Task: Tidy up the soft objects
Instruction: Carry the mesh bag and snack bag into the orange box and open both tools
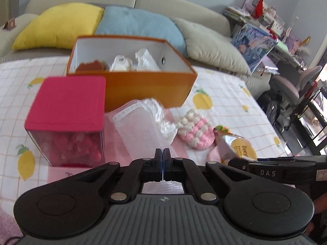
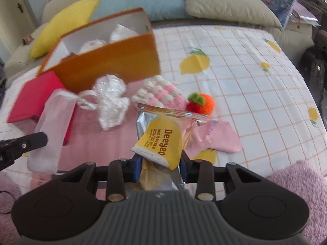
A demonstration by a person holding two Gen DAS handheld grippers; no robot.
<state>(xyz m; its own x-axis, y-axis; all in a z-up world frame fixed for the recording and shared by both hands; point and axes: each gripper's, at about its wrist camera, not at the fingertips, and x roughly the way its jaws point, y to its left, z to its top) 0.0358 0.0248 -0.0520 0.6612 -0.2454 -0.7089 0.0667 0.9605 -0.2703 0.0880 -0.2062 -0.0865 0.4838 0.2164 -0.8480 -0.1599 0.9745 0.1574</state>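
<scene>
My right gripper is shut on a silver and yellow Deeyeo packet, held above the bed; the packet also shows in the left wrist view. My left gripper is shut on the near edge of a white foam bag, which lies on a pink cloth. An open orange box holds a brown toy and white wrapped items. A pink and white knitted piece, a clear-wrapped white bundle and a knitted strawberry lie in front of it.
A red-lidded clear box stands left of the foam bag. Yellow, blue and beige pillows line the bed's head. A fluffy pink blanket lies at the near right. A cluttered desk and chair stand right of the bed.
</scene>
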